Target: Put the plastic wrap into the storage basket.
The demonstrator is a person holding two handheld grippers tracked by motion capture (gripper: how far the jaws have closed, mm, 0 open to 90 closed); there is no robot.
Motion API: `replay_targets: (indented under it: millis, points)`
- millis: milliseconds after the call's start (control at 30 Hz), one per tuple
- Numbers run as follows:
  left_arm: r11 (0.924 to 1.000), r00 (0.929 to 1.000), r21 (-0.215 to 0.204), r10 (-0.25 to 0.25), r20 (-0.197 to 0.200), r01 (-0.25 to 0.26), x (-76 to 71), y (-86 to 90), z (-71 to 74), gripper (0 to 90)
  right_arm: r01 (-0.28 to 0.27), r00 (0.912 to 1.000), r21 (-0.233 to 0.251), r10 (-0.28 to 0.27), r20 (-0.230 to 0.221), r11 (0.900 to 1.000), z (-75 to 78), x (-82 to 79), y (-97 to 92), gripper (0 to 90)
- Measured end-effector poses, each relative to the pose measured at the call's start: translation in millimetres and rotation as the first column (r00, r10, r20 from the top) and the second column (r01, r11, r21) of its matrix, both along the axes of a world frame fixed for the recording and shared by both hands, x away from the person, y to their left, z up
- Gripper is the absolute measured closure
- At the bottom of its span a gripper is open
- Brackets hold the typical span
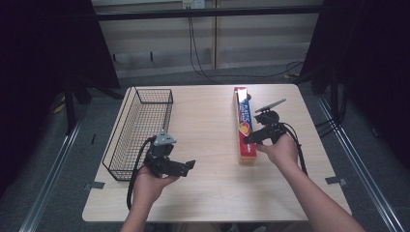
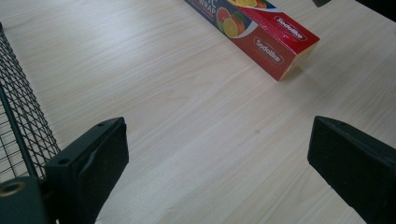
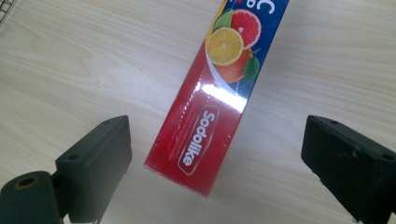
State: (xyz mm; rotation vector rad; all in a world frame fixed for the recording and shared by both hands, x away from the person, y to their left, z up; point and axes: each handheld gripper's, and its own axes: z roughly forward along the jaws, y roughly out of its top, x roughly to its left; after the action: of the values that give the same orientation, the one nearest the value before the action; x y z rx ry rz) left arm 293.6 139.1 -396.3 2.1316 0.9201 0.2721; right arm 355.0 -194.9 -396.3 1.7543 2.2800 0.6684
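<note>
The plastic wrap box [image 1: 244, 126] lies flat on the surface [image 1: 208, 188], right of centre, its long axis running near to far. The right gripper [image 3: 215, 163] hovers over the box's near red end, jaws wide apart, one to each side and neither touching. The left gripper [image 1: 183, 166] is held near the wire basket [image 1: 126, 130] at the left of the surface, jaws likewise apart with nothing between them.

Risks, as judged:
- A grip at the very near end leaves most of the box's length unsupported; the far end may droop or swing on lifting.
- The glossy cardboard may slip between the jaws, or crush under hard closure.
- The box sits askew between the jaws; closing could twist or push it instead of clamping it.
</note>
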Motion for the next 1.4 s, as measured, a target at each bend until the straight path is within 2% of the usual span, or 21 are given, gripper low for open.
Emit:
replay_targets:
  millis: [233,367,533,567,700,833,1033,1067,1133,1300,1400]
  points:
    - [1.0,1.0,-0.001,-0.002,0.003,0.002,0.4,1.9,0.2,5.7,0.001,1.0,-0.018,-0.001,0.005,0.9998,0.6,15.5,14.7,8.9]
    - [0.9999,0.9999,0.003,-0.01,0.004,0.01,-0.1,0.3,0.8,5.7,0.03,0.9995,-0.017,-0.03,0.001,0.9994,-1.2,27.1,22.9,8.9]
    - [0.9999,1.0,-0.007,-0.009,0.001,0.009,-0.3,-0.4,1.1,5.9,0.04,0.999,-0.012,-0.04,-0.021,0.9991,-5.9,39.3,29.4,11.1]
    - [0.9998,0.9999,-0.013,-0.014,0.0,0.014,-0.1,-0.3,1.0,5.9,0.055,0.9981,-0.035,-0.056,-0.026,0.9979,-10.0,46.2,32.2,11.1]
    - [0.9999,0.9998,-0.004,-0.016,0.009,0.016,-0.4,-0.5,2.2,6.0,0.083,0.9957,-0.048,-0.085,-0.037,0.9954,-18.7,55.9,33.4,11.3]
    - [0.9999,0.9998,0.001,-0.015,0.01,0.015,-0.1,-1.2,2.0,6.2,0.107,0.9929,-0.08,-0.111,-0.043,0.991,-27.1,61.2,33.5,13.6]
    - [0.9998,0.9998,0.001,-0.018,0.009,0.018,-0.1,-2.6,1.1,6.4,0.115,0.9912,-0.079,-0.119,-0.057,0.9903,-37.4,65.9,34.7,17.2]
    - [0.9998,0.9998,0.001,-0.018,0.009,0.018,-0.1,-2.6,1.1,6.4,0.122,0.9905,-0.067,-0.126,-0.056,0.9903,-39.0,66.8,34.7,17.2]
    - [0.9997,0.9998,-0.008,-0.021,0.003,0.021,-0.5,-4.3,-0.1,6.5,0.13,0.9889,-0.077,-0.135,-0.062,0.9885,-41.4,68.6,34.2,17.7]
    - [0.9997,0.9998,0.007,-0.022,0.004,0.022,0.2,-3.4,0.2,6.7,0.161,0.9821,-0.067,-0.167,-0.088,0.9847,-46.8,72.3,29.7,23.5]
    - [0.9999,0.9999,-0.001,-0.013,0.003,0.013,0.3,-3.0,0.4,6.8,0.163,0.9809,-0.071,-0.169,-0.095,0.984,-48.6,74.1,30.2,24.5]
